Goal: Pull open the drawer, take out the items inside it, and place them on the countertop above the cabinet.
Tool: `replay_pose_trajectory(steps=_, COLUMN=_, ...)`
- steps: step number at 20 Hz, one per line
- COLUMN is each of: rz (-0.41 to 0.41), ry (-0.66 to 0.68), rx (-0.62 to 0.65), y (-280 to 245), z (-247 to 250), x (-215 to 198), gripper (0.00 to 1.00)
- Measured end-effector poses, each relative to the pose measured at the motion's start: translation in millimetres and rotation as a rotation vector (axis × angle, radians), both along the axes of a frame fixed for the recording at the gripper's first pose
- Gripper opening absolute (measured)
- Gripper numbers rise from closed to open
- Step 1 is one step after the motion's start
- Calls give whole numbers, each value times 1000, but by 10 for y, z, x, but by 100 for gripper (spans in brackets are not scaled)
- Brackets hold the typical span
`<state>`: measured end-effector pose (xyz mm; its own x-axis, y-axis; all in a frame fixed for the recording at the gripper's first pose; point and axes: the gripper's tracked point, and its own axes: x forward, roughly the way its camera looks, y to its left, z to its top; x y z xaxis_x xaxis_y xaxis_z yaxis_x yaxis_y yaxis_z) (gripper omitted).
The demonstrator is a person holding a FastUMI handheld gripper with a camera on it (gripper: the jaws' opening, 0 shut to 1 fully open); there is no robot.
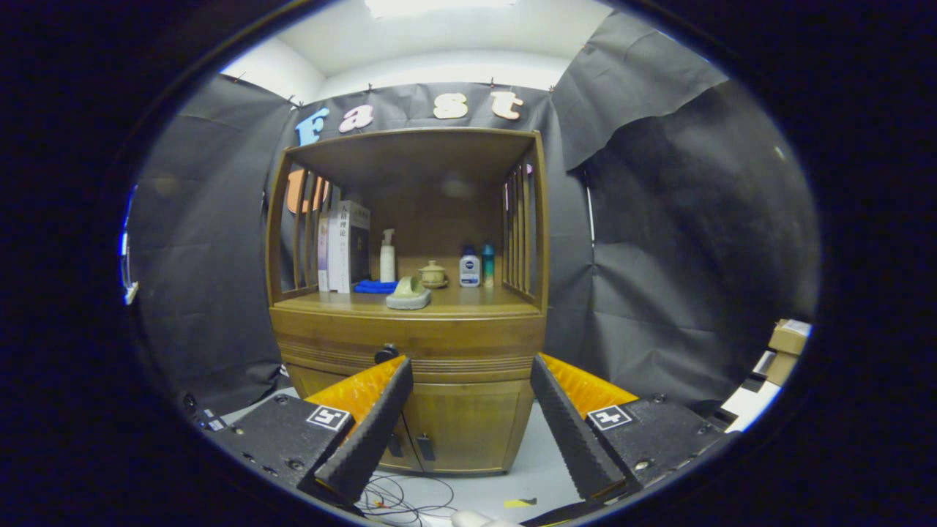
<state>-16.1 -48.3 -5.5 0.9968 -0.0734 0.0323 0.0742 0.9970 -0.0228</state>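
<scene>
Gripper wide open, holding nothing, fingers spread with a big gap between them. Aimed at a wooden cabinet standing ahead, well apart from the fingertips. Drawer shut, running across the cabinet front just under the countertop. Dark round knob on the drawer front, just above the tip of the left finger in the view, partly covered by it. Right finger in front of the cabinet's right lower corner. Drawer contents hidden, impossible to tell what lies inside.

Below the drawer, two doors with small dark handles, seen in the gap between the fingers.

On the countertop, under a wooden roof with slatted sides: books upright at the left; a white pump bottle beside them; a blue cloth lying flat in front of the bottle; a pale green dish near the front edge; a small lidded pot behind the dish; a white bottle with a dark label and a teal bottle just beside it, at the right.

Cables on the floor in front of the cabinet, between the fingers' bases. Cardboard boxes far to the right.
</scene>
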Motion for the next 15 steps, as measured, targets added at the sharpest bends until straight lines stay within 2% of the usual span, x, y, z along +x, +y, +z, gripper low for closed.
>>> replay_pose_trajectory(steps=15, rz=10, ry=1, rx=9, y=1, z=24, x=-1, gripper=100)
